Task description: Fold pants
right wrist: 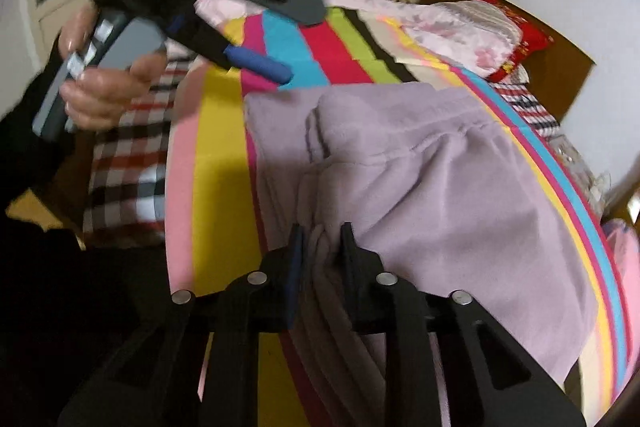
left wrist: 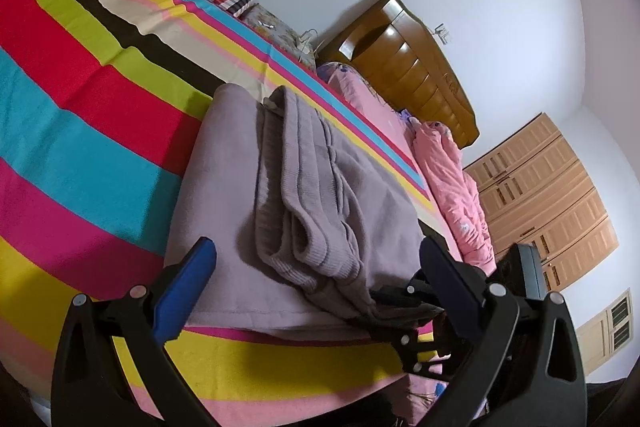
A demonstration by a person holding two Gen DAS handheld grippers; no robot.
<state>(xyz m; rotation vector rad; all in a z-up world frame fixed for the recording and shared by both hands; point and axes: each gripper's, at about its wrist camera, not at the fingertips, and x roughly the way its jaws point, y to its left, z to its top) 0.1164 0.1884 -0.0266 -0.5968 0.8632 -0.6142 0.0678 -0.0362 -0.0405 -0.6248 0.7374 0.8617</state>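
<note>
The pants (left wrist: pixel 304 195), lilac and folded into a thick stack, lie on my striped bedspread (left wrist: pixel 80 115). My left claw (left wrist: pixel 316 259) hangs wide open over their near edge, gripping nothing. My right claw (right wrist: pixel 320 239) has its fingers close around a fold of the fabric.

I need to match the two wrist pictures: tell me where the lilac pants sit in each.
Left wrist: pants lie folded in the centre, running from mid-frame down between the open left gripper's fingers.
Right wrist: pants fill the centre and right, a fold between the right gripper's fingers.
Shared landmark: striped sheet beneath them.
</note>
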